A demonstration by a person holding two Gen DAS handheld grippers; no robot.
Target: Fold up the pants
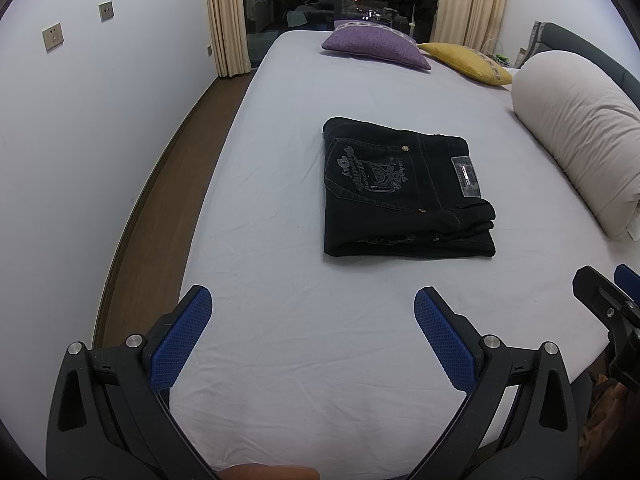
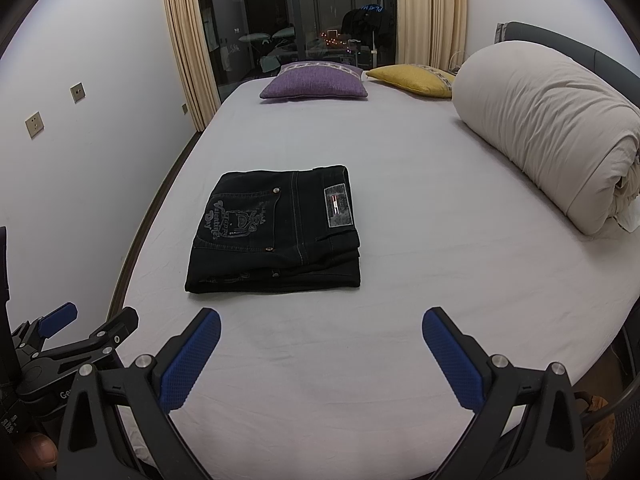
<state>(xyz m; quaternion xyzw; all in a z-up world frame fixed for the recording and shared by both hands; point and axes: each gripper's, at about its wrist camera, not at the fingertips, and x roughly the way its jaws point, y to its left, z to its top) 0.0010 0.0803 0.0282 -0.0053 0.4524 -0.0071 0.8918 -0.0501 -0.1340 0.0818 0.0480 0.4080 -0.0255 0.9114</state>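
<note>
Pants [image 1: 404, 188] lie folded in a compact stack mid-bed [image 1: 280, 320], at 12 o'clock of both tools. Left gripper [image 1: 312, 336] and right gripper [image 2: 320, 352] gape wide, grasping nothing. Folding looks finished; next, at most, tidy edges.

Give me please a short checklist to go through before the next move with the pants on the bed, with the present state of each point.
1. Pants folded into a compact stack: ok.
2. Pants lie fully on the bed, away from its edge: ok.
3. Left gripper open and holding nothing: ok.
4. Right gripper open and holding nothing: ok.
5. Both grippers apart from the pants, no cloth caught: ok.
6. Rolled duvet and purple pillow not touching the pants: ok.
7. Layers underneath lie flat, no hidden creases: cannot tell.
</note>
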